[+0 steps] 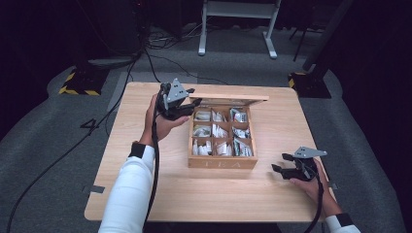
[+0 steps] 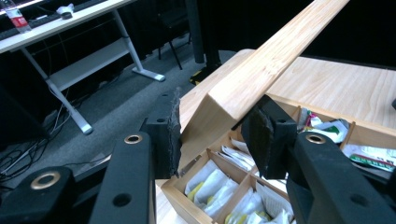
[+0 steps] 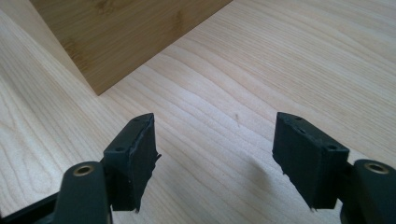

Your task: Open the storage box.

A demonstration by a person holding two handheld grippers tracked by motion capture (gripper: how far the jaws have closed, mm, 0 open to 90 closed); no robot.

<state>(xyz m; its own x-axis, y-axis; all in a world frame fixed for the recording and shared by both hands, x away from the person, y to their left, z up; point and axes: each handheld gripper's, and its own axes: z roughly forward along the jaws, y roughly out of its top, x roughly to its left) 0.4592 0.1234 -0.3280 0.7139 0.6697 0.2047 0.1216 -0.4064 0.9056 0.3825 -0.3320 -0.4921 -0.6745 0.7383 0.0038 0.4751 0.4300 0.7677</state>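
wooden tea box (image 1: 222, 163) sits mid-bench, its lid (image 2: 261, 70) raised. the left gripper (image 1: 187, 108) has its fingers (image 2: 259, 135) closed on the lid's corner edge: in the left gripper view the pale wood runs right between the two pads, one on each face, so the lid is pinched rather than resting loose. that grip is probably what keeps the lid up and the compartments reachable. the sachets (image 2: 212, 182) lie just below and beyond those fingers, packed upright in their cells, white and yellow-green wrappers showing.

the right gripper (image 1: 284, 169) rests low on the bench (image 1: 145, 194), well apart from the box, its fingers (image 3: 133, 154) spread wide with nothing but bare wood grain between them. one corner of the box stands ahead of them, up and to the side in the right gripper view. it looks parked, likely waiting to reach in once the lid is fully back.

counted: one box, one lid, nine compartments in three rows of three, all holding sachets, too many and too overlapped to number. two grippers, two fingers each.
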